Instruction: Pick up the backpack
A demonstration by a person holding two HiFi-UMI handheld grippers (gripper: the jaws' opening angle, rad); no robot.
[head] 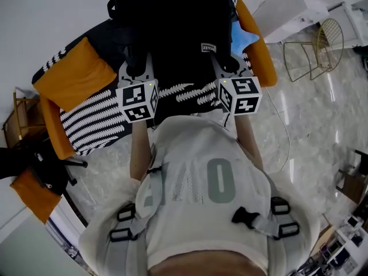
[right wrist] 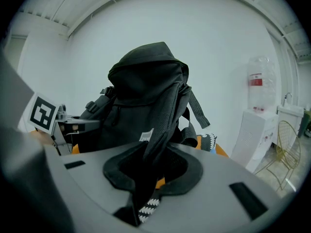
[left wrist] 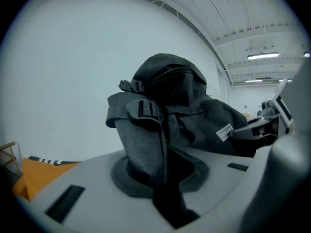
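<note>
Left gripper (left wrist: 156, 171) (right gripper (right wrist: 151, 174) too) clamps backpack (head: 172, 33) straps (left wrist: 143, 140).

I count one black fabric backpack (head: 172, 33), two grey hand-held grippers (head: 137, 68) (head: 227, 65), one gold wire chair (head: 322, 50), one white water dispenser (right wrist: 257, 130).

It looks like a lounge corner in a large office-like hall. Orange cushions (head: 75, 73) lie on a patterned cover (head: 95, 122), and a wire chair (head: 316, 53) stands on a glossy marble floor (head: 322, 131). A water dispenser (right wrist: 256, 130) stands by bare white walls (right wrist: 218, 57), and strip lights (left wrist: 263, 56) hang under a high ceiling.
</note>
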